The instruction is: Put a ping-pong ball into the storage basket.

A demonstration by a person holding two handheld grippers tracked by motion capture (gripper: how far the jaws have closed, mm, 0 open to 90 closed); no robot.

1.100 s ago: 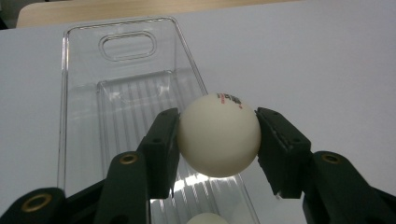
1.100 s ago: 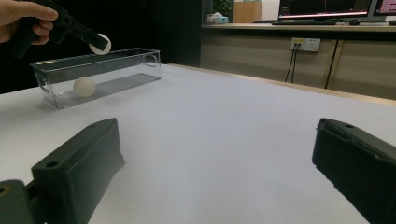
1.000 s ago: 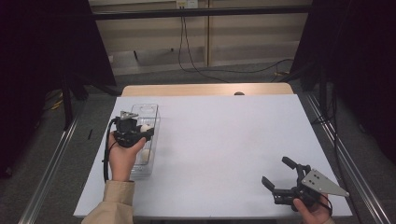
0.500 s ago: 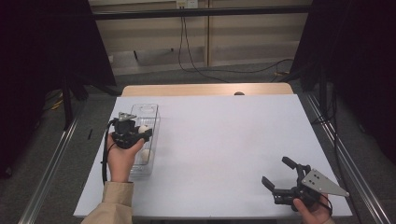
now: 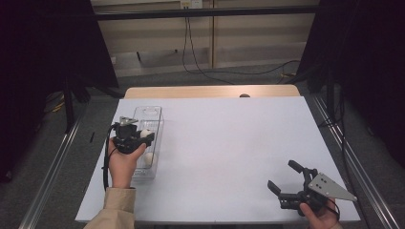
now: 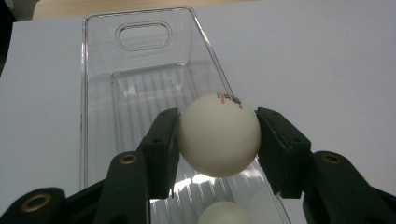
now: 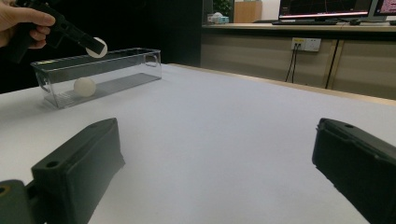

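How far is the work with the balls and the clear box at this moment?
Done: one white ball lies in the clear box. In hand: the left gripper holds a second ball above the box. Left: releasing it inside. The right gripper waits open near the table's edge.

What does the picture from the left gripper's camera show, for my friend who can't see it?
The left gripper pinches a white ball between its two black jaws, above a long clear plastic tray on a white table. A second white ball lies in the tray, just below the held one.
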